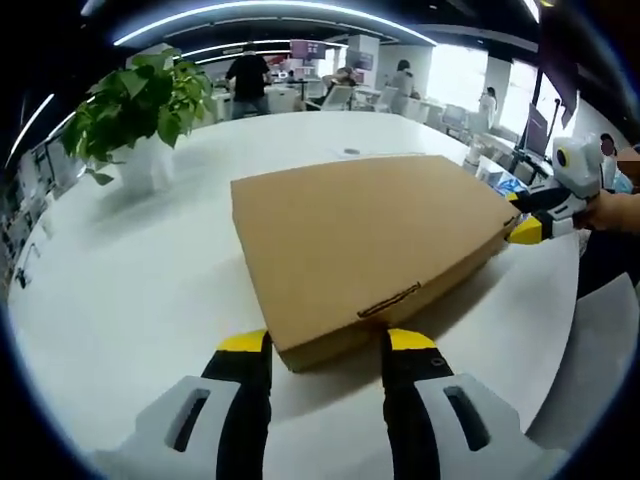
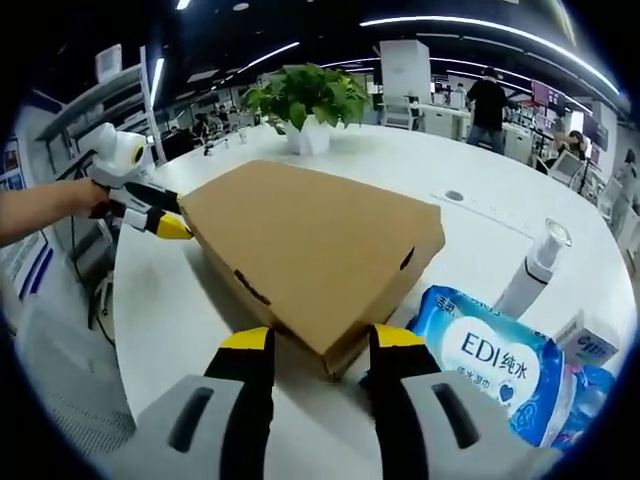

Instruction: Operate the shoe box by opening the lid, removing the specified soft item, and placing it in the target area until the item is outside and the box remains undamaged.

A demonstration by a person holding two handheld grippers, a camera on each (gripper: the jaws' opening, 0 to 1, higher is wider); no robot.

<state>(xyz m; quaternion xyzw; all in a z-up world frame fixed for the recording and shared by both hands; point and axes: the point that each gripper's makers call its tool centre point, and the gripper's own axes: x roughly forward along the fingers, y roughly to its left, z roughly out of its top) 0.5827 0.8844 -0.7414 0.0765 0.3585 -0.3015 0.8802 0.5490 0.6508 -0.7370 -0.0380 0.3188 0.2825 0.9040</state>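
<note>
A closed flat cardboard shoe box [image 1: 360, 240] lies on the round white table [image 1: 130, 290]. In the left gripper view, my left gripper [image 1: 327, 345] is open, its yellow-tipped jaws on either side of the box's near corner. My right gripper [image 1: 520, 213], held by a hand, meets the box's far right corner. In the right gripper view, the box [image 2: 310, 245] lies ahead with its near corner between the wide-apart jaws of my open right gripper [image 2: 322, 345]. My left gripper [image 2: 172, 212] is at the box's left corner. The lid is down and the contents are hidden.
A potted green plant [image 1: 140, 110] stands at the table's far side. A blue wet-wipes pack [image 2: 490, 360], a white pump bottle [image 2: 535, 265] and a small carton [image 2: 592, 340] lie beside the box. People stand in the office behind. The table edge runs near my right gripper.
</note>
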